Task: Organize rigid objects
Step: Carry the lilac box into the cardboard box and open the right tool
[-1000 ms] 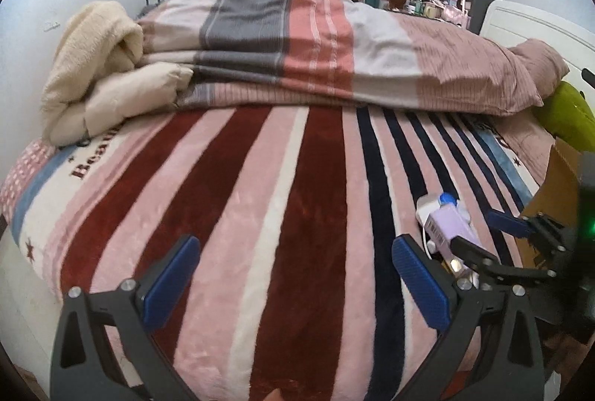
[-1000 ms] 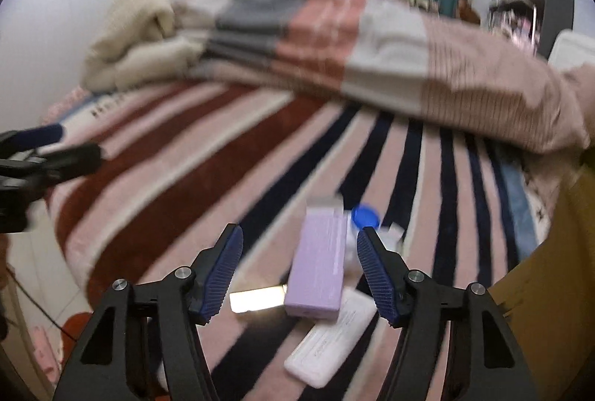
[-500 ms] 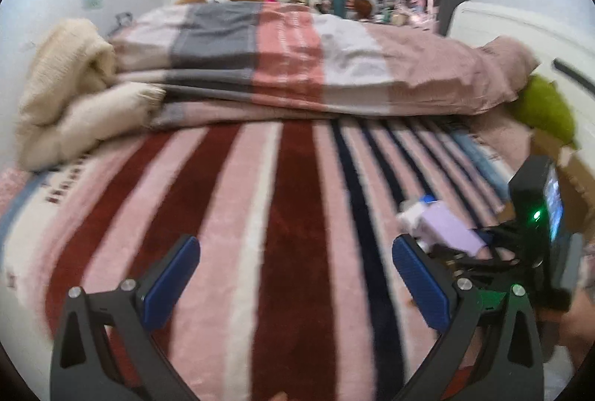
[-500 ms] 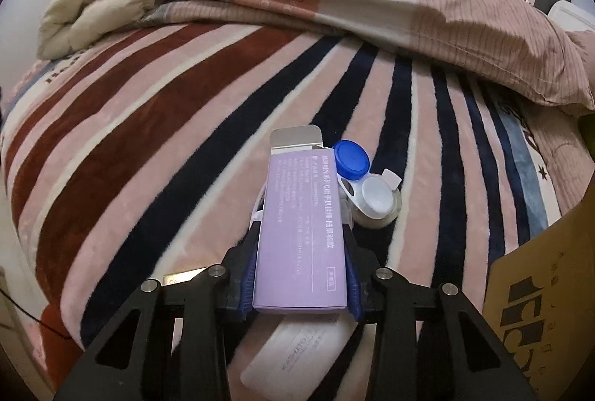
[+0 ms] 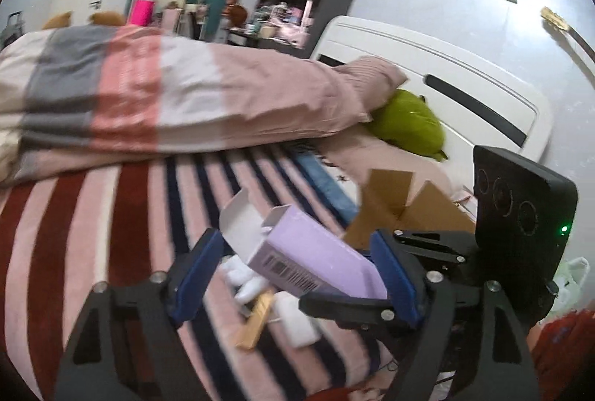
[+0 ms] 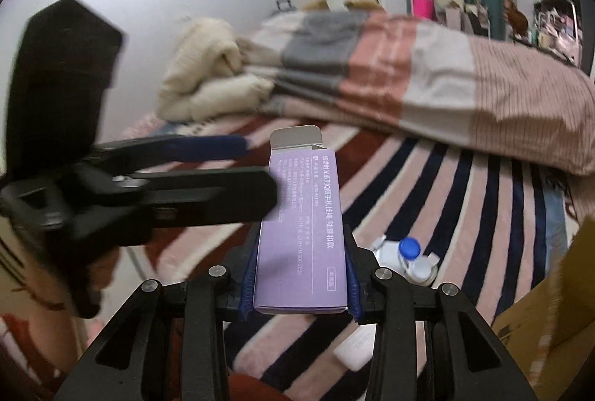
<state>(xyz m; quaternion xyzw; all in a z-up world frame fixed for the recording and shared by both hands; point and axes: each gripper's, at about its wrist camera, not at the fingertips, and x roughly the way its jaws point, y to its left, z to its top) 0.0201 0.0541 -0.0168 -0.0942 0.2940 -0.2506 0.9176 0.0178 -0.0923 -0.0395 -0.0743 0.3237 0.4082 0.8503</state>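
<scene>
My right gripper (image 6: 300, 280) is shut on a purple carton (image 6: 303, 237) with its top flap open, held above the striped bed. In the left wrist view the purple carton (image 5: 308, 257) lies between the blue pads of my left gripper (image 5: 293, 276), which is open around it without clamping. My left gripper (image 6: 238, 159) also shows in the right wrist view, reaching in from the left beside the carton. A white contact-lens case with a blue cap (image 6: 409, 257), a white flat packet (image 5: 297, 324) and a small gold bar (image 5: 254, 324) lie on the blanket.
A cardboard box (image 5: 405, 205) with open flaps stands at the bed's right edge, also seen in the right wrist view (image 6: 557, 308). A folded striped quilt (image 6: 409, 73) and cream blanket (image 6: 208, 77) lie at the back. A green plush (image 5: 409, 122) sits by the headboard.
My right gripper closed on the purple carton and lifted it off the bed. My left gripper swung right, and its open fingers now flank the carton.
</scene>
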